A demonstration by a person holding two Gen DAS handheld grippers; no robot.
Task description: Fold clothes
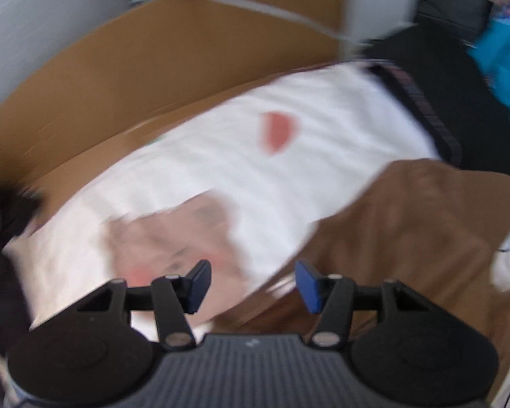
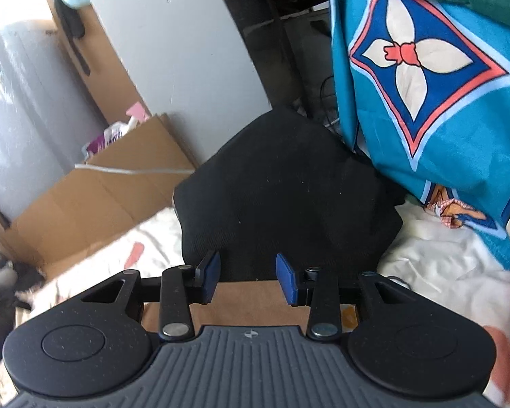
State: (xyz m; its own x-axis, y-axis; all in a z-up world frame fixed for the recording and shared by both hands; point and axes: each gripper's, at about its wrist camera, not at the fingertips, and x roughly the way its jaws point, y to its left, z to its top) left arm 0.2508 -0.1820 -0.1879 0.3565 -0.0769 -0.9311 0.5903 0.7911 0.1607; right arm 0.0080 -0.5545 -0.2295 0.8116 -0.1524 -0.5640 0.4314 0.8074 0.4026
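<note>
I saw folded black knit garment [image 2: 282, 197] mid-frame, w/ left gripper [image 1: 253, 285] & right gripper [image 2: 246, 277] both wide, empty.

A cardboard box [image 1: 173, 64] walled off the far edge of the white cloth [image 1: 289, 156], while a brown garment [image 1: 408, 238] and a black garment [image 2: 282, 197] crowded its other side. A hanging blue patterned cloth [image 2: 442, 102] blocked the right. Open room remained above the white cloth, between box and garments
</note>
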